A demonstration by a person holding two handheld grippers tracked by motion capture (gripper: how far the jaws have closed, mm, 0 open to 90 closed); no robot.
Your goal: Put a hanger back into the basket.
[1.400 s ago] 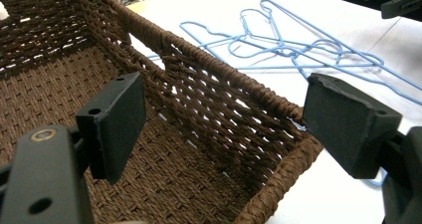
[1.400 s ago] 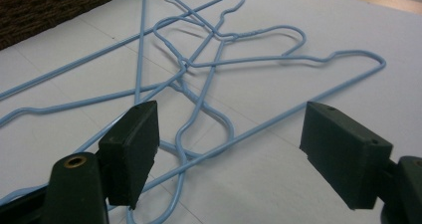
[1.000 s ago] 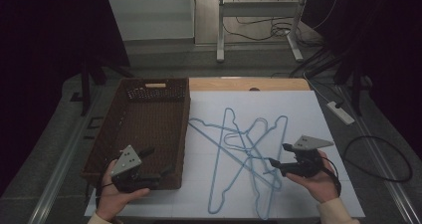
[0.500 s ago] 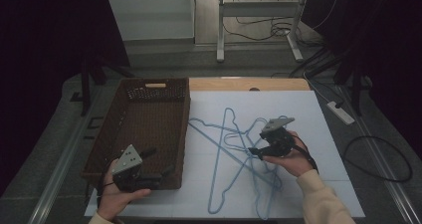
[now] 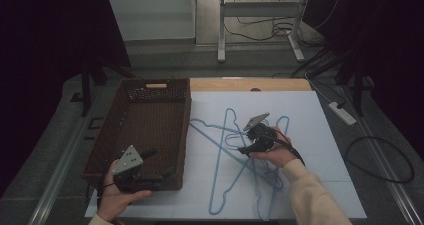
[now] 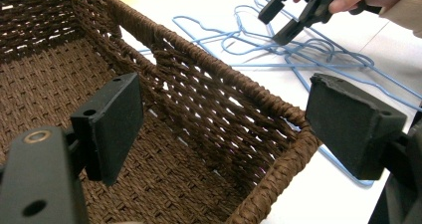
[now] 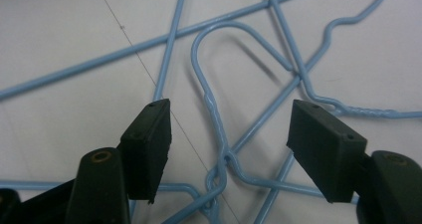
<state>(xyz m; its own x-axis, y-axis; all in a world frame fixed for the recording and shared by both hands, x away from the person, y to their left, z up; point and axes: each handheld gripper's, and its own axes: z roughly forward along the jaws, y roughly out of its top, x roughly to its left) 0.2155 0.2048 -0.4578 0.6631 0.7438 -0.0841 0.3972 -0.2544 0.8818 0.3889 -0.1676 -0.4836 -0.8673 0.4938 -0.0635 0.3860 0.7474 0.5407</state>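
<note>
A tangle of blue wire hangers (image 5: pixel 231 135) lies on the white table cover (image 5: pixel 315 125). My right gripper (image 5: pixel 243 149) hovers low over the middle of the pile. Its jaws are open and have just been closing a little. One hanger's twisted neck and hook (image 7: pixel 215 109) lies between and below the pads (image 7: pixel 149 144), untouched. A brown woven basket (image 5: pixel 145 125) stands at the left, with nothing in it. My left gripper (image 5: pixel 159 162) is open at the basket's near right corner. The basket's rim (image 6: pixel 259 97) runs between its two pads, which stand apart from the weave. The right gripper (image 6: pixel 286 17) appears farther off, above the hangers (image 6: pixel 298 50).
A bare wooden strip of tabletop (image 5: pixel 250 84) shows behind the white cover. Off the table at the right lie a white power strip (image 5: pixel 342 112) and a looped black cable (image 5: pixel 380 160). A metal stand frame (image 5: pixel 260 15) is at the back.
My right hand has moved left and slightly down from the pile's right edge to its middle, and its jaws have narrowed a little. The left hand has stayed at the basket corner.
</note>
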